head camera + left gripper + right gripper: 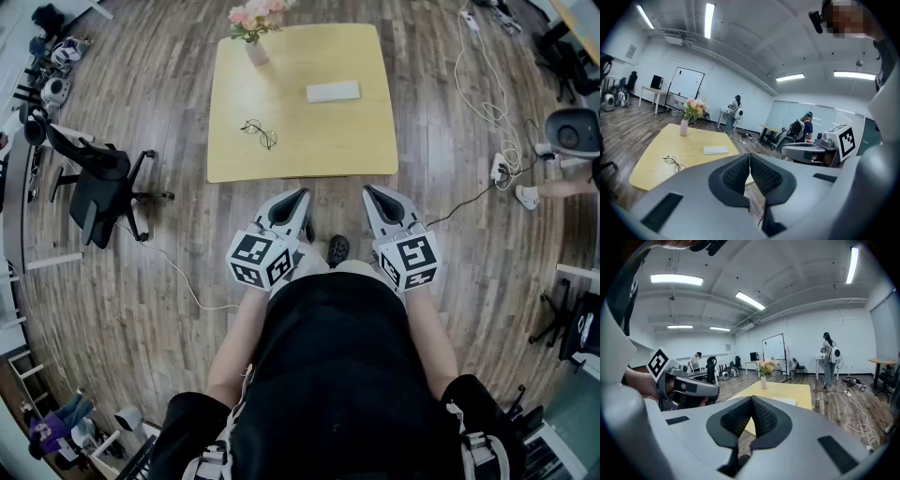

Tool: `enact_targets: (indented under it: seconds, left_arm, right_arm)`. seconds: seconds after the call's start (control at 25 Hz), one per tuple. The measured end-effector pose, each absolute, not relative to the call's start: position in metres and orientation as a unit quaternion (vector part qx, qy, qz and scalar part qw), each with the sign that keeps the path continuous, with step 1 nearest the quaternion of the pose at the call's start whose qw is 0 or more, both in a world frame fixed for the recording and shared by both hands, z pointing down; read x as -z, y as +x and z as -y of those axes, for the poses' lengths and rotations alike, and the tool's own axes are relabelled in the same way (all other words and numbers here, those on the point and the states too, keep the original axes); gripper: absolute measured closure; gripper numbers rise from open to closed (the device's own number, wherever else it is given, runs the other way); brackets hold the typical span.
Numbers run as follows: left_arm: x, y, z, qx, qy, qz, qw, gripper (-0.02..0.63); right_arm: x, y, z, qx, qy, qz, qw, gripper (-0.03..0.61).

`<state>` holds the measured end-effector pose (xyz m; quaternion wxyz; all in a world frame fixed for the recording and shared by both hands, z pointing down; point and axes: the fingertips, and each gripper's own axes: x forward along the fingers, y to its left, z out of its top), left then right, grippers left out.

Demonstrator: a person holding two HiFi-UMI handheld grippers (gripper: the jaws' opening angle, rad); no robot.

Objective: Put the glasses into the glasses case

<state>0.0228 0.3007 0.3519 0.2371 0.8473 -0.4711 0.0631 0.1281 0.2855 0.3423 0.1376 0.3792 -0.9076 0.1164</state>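
Observation:
A pair of thin dark-rimmed glasses (260, 132) lies on the left part of the yellow table (366, 150). The white glasses case (333, 92) rests farther back, right of centre. In the left gripper view the glasses (673, 162) lie left of the case (715, 150). My left gripper (300, 195) and right gripper (369, 192) hang side by side in front of the table's near edge, above the wooden floor. Both are shut with nothing between the jaws. The right gripper view shows only part of the case (785, 401) past the jaws.
A vase of pink flowers (253, 26) stands at the table's far left corner. A black office chair (98, 183) is left of the table. White cables and a power strip (499, 167) lie on the floor to the right. People stand in the room's background.

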Motion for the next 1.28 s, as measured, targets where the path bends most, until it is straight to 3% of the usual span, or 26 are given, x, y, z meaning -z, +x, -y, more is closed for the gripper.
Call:
enact_targets:
  seconds: [0.56,1.28]
  left_arm:
    - [-0.362,0.009,-0.274,-0.070,0.849,0.462,0.247,0.591]
    - [-0.373,-0.024,-0.138,-0.084,0.869,0.409,0.267,0.591]
  right_arm:
    - [-0.347,0.109,-0.259,-0.109,0.375,0.909,0.142,0.563]
    - [-0.356,0.077,-0.128,-0.121,0.417,0.883,0.179,0.561]
